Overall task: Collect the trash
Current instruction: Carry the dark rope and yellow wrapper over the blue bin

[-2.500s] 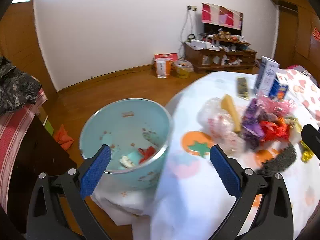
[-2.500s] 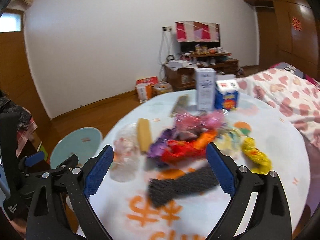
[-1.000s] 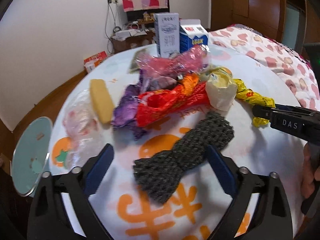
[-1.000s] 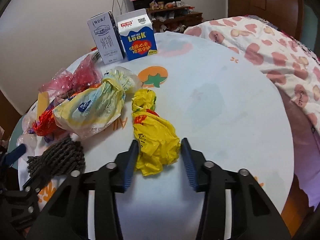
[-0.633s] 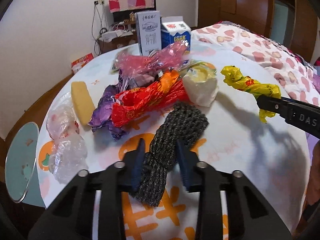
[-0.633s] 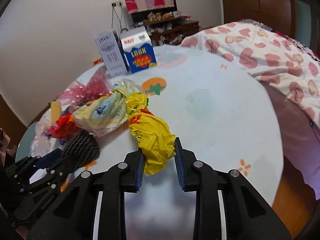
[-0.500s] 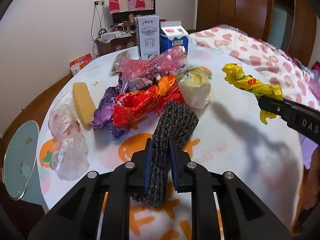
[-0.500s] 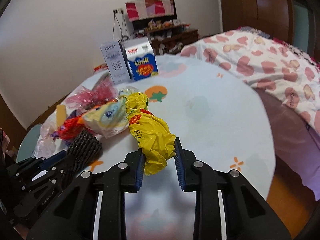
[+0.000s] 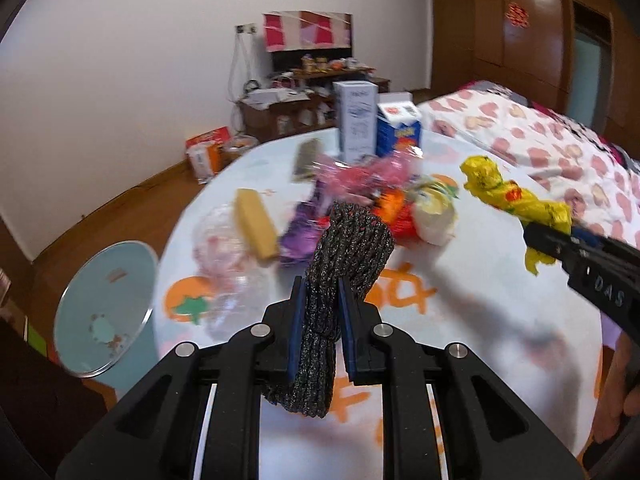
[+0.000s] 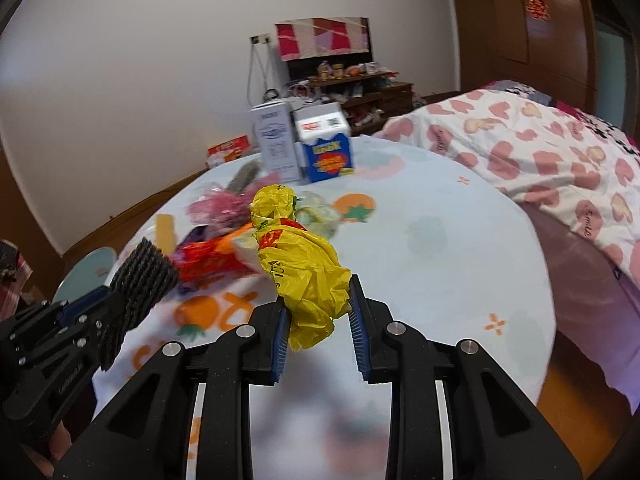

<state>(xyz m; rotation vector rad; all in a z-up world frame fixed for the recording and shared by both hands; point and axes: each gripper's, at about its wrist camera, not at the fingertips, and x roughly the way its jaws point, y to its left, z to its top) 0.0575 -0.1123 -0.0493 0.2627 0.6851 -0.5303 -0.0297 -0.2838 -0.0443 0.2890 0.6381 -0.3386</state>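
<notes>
My left gripper [image 9: 319, 296] is shut on a dark grey knitted cloth [image 9: 344, 248] and holds it lifted above the round table [image 9: 460, 320]. My right gripper [image 10: 318, 312] is shut on a crumpled yellow plastic bag [image 10: 298, 260], also raised off the table; the bag shows in the left wrist view [image 9: 516, 196] at the right. A light blue trash bin [image 9: 104, 300] stands on the floor at the table's left edge. More trash lies in a pile at mid-table: a red-orange wrapper [image 10: 212, 258], a pink wrapper [image 9: 372, 172], a purple wrapper [image 9: 300, 232] and clear plastic [image 9: 220, 248].
Two cartons, a white one [image 10: 276, 140] and a blue one [image 10: 326, 152], stand at the table's far side. A yellow sponge bar [image 9: 256, 224] lies left of the pile. A bed with a heart-print cover [image 10: 560, 152] is to the right. A cluttered cabinet [image 9: 304, 100] stands against the far wall.
Both grippers closed on their items, the left on the knitted cloth and the right on the yellow bag, and lifted them off the table. The views now sit higher.
</notes>
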